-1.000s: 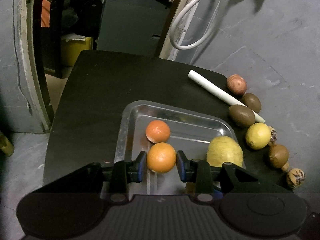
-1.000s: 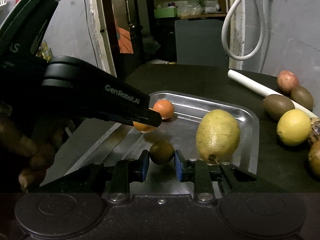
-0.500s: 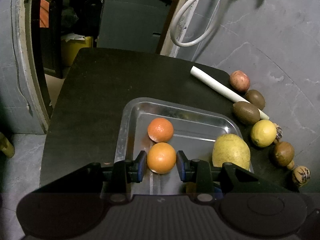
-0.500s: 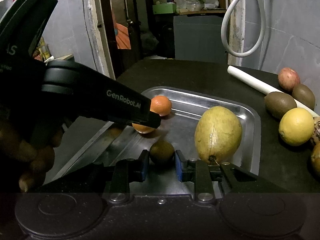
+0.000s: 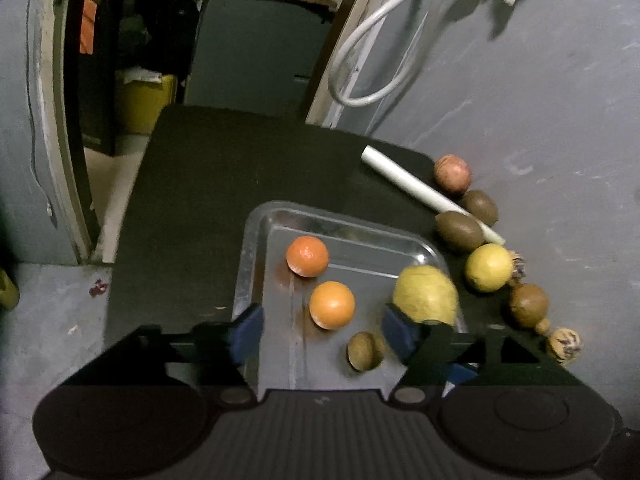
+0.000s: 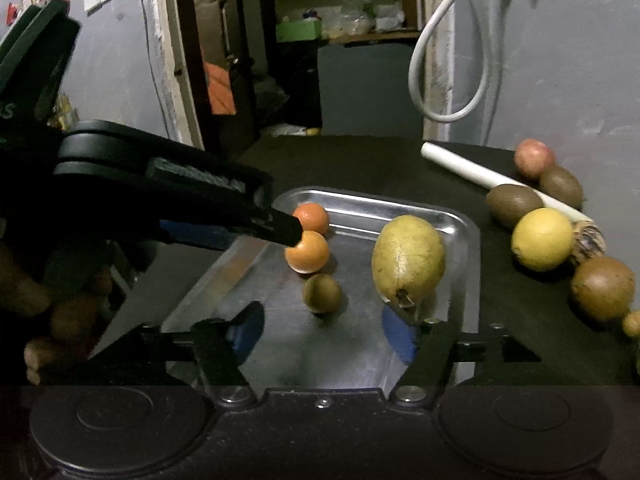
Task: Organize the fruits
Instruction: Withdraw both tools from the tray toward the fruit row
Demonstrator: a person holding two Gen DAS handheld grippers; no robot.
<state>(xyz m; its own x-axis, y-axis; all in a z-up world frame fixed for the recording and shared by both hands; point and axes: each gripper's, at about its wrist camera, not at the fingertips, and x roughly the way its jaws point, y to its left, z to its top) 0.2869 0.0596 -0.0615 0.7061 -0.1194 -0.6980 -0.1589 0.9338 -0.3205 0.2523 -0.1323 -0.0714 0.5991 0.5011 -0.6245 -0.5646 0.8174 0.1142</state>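
A steel tray [image 5: 256,240] [image 6: 472,248] on the black table holds two oranges [image 5: 332,305] [image 5: 307,256], a small brown fruit [image 5: 364,351] [image 6: 322,293] and a large yellow-green fruit [image 5: 426,295] [image 6: 408,262]. My left gripper [image 5: 322,330] is open above the tray, with the near orange [image 6: 307,251] lying free between its fingers. My right gripper [image 6: 322,334] is open, just behind the small brown fruit. The left gripper's body [image 6: 160,192] fills the left of the right wrist view.
Along the wall right of the tray lie a reddish fruit [image 5: 452,173], two kiwis [image 5: 459,231], a lemon [image 5: 489,267], further brown fruits [image 5: 529,305] and a white tube [image 5: 424,194]. The table's left edge [image 5: 132,216] drops to the floor.
Both grippers have opened. The left one let go of the orange and the right one let go of the small brown fruit, and both fruits now rest in the tray. Both grippers pulled back slightly.
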